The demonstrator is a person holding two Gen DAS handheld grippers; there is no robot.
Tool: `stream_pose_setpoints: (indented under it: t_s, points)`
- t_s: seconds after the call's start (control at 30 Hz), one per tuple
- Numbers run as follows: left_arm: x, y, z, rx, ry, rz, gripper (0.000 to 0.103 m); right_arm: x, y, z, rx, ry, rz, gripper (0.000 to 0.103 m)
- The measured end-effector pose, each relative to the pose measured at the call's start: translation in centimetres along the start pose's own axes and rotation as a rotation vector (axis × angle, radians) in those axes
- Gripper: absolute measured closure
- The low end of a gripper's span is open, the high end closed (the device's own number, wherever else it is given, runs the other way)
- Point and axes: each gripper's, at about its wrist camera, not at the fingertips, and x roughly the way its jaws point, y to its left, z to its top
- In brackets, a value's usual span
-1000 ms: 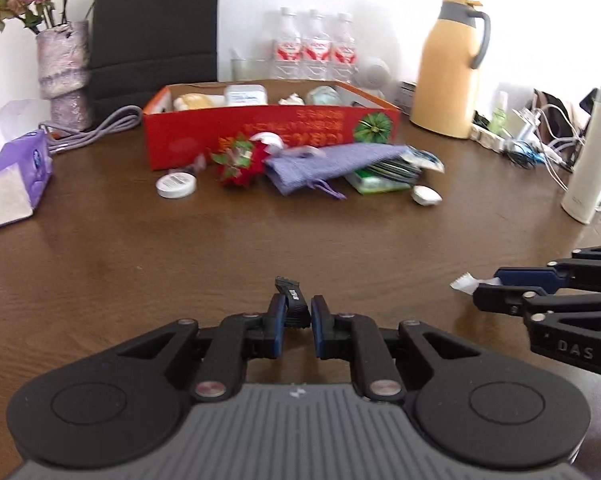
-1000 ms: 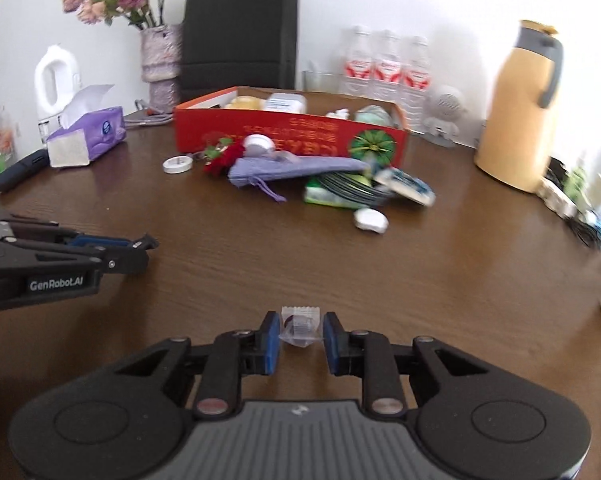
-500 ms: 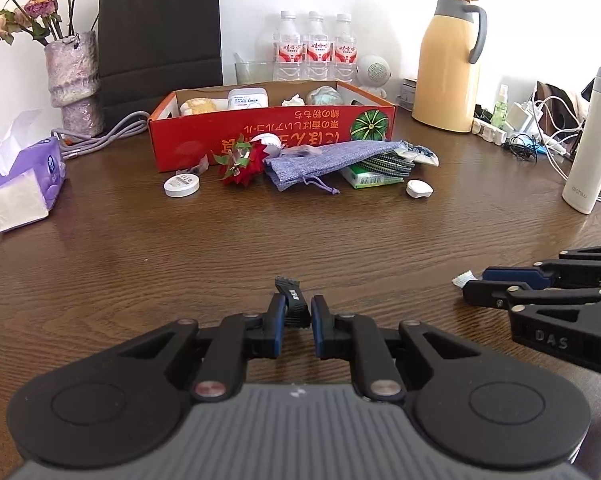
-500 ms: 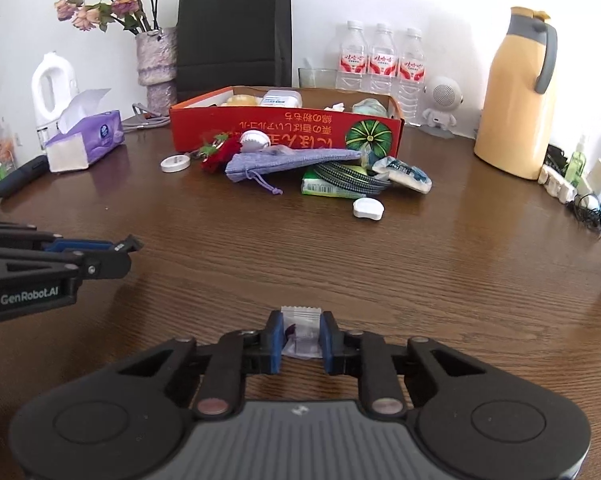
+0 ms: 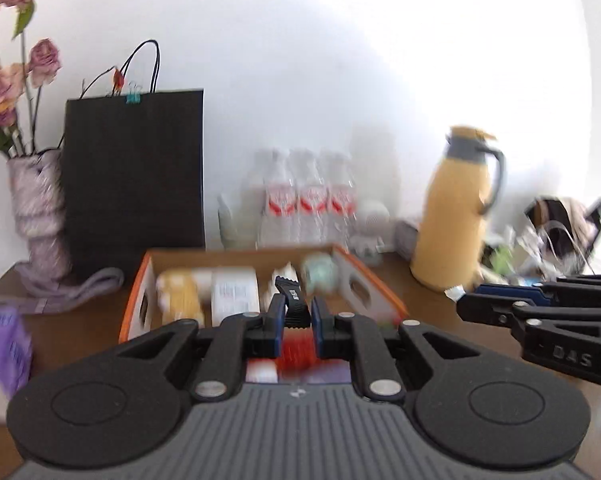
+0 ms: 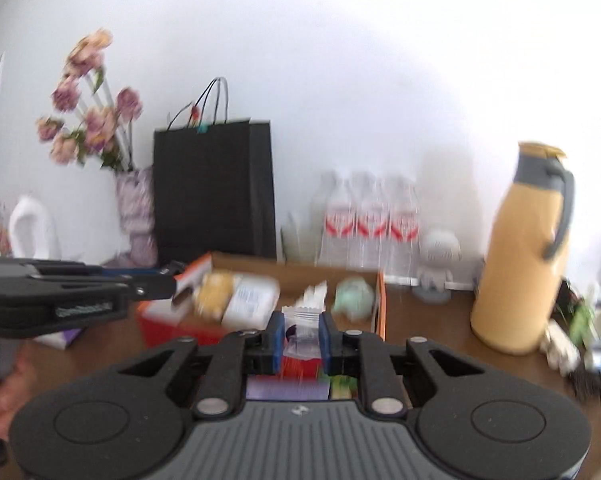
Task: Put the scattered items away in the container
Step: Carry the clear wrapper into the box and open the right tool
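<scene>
The red cardboard box [image 5: 364, 276] stands just ahead, open at the top, with several items inside. It also shows in the right wrist view [image 6: 380, 300]. My left gripper [image 5: 294, 314] is shut on a small black clip [image 5: 292, 300], held above the box's near edge. My right gripper [image 6: 300, 334] is shut on a small clear plastic packet [image 6: 300, 320], also above the near edge. The right gripper appears in the left wrist view [image 5: 464, 300] to the right. The left gripper appears in the right wrist view [image 6: 168, 276] at the box's left end.
Behind the box stand a black paper bag [image 5: 136, 176], three water bottles [image 5: 308, 208], a yellow thermos jug [image 5: 456, 216] and a vase of flowers [image 5: 36, 208]. A purple tissue pack [image 5: 4, 344] lies at the left. Cables and clutter [image 5: 552, 240] sit at the right.
Both grippers have lifted off the table and moved forward to the box, each still holding its item. The scattered pile in front of the box has dropped under the grippers.
</scene>
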Motion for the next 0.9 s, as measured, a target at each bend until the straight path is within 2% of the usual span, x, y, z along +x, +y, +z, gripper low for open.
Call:
stream_pose_setpoints:
  t_s: [0.07, 0.17, 0.27, 0.37, 0.4, 0.47, 0.6, 0.67, 0.73, 0.8, 0.83, 0.9]
  points:
    - [5.0, 1.4, 2.9, -0.038, 0.058, -0.009, 0.088, 3.7, -1.2, 3.5, 0.013, 0.018, 0.002, 0.086]
    - [12.9, 3.0, 4.6, 0.028, 0.150, 0.074, 0.088, 10.0, -3.0, 7.0, 0.029, 0.088, 0.007, 0.086]
    - [19.6, 4.8, 4.0, 0.037, 0.268, 0.104, 0.089, 16.6, -4.2, 8.3, 0.049, 0.196, 0.035, 0.086]
    - [23.8, 5.8, 1.9, 0.051, 0.372, 0.127, 0.089, 22.5, -4.6, 7.3, 0.062, 0.309, 0.044, 0.086]
    - [24.8, 6.1, 1.3, 0.049, 0.402, 0.122, 0.089, 24.1, -4.6, 6.8, 0.070, 0.339, 0.041, 0.086]
    - [25.4, 6.3, 0.7, 0.051, 0.379, 0.122, 0.089, 27.2, -4.6, 5.7, 0.078, 0.403, 0.036, 0.086]
    - [26.5, 6.6, 2.1, -0.001, 0.442, 0.082, 0.089, 31.8, -4.9, 3.9, 0.121, 0.504, 0.043, 0.086]
    - [27.3, 6.8, 3.1, -0.035, 0.435, 0.041, 0.087, 33.0, -5.1, 3.5, 0.140, 0.518, 0.036, 0.086]
    - [29.0, 6.7, 3.7, -0.063, 0.462, 0.033, 0.087, 33.8, -5.2, 3.4, 0.151, 0.541, 0.024, 0.086]
    - [30.3, 6.7, 3.8, -0.085, 0.502, 0.015, 0.077, 34.1, -5.5, 3.4, 0.161, 0.545, 0.003, 0.085]
    - [30.4, 6.6, 3.6, -0.084, 0.506, 0.004, 0.064, 33.9, -5.6, 3.5, 0.165, 0.542, 0.002, 0.083]
    - [30.3, 6.2, 3.4, -0.059, 0.503, 0.012, 0.062, 33.3, -5.7, 4.0, 0.160, 0.525, -0.003, 0.075]
